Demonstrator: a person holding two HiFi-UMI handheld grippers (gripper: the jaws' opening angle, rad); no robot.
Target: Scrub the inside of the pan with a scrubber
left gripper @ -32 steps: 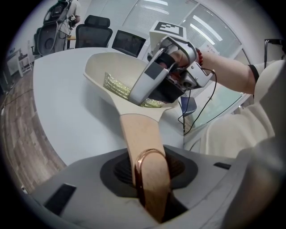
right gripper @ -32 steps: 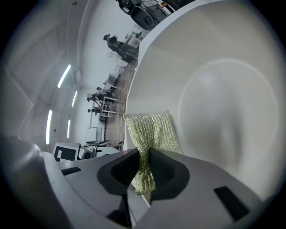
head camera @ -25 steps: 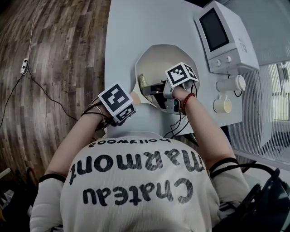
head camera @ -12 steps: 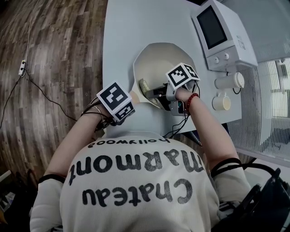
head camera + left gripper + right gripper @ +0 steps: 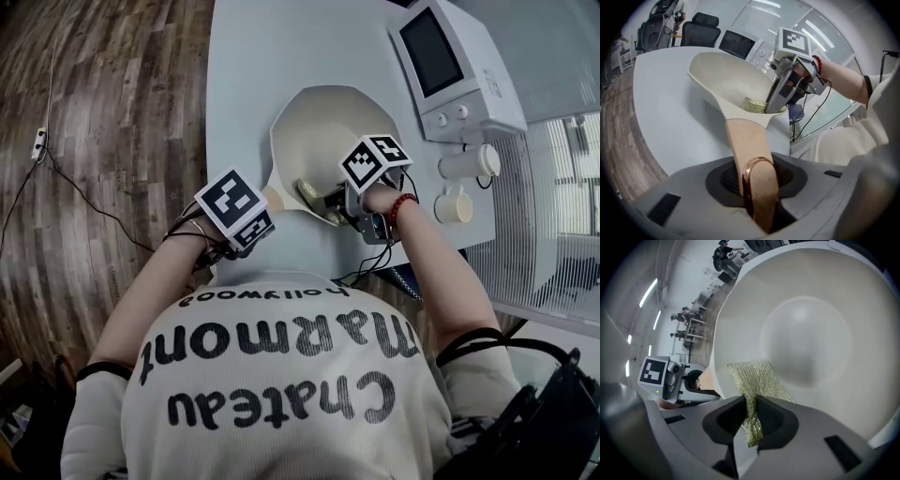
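My left gripper (image 5: 757,190) jaws clamp the pan (image 5: 726,79) handle (image 5: 745,140); my right gripper (image 5: 750,420) jaws pinch the scrubber (image 5: 757,378), lower centre, against the pan's inside.

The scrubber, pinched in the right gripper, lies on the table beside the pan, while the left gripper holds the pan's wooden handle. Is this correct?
Not fully. The scrubber lies inside the pan, not beside it; the right gripper view shows this. The right gripper does pinch it, and the left gripper holds the wooden handle.
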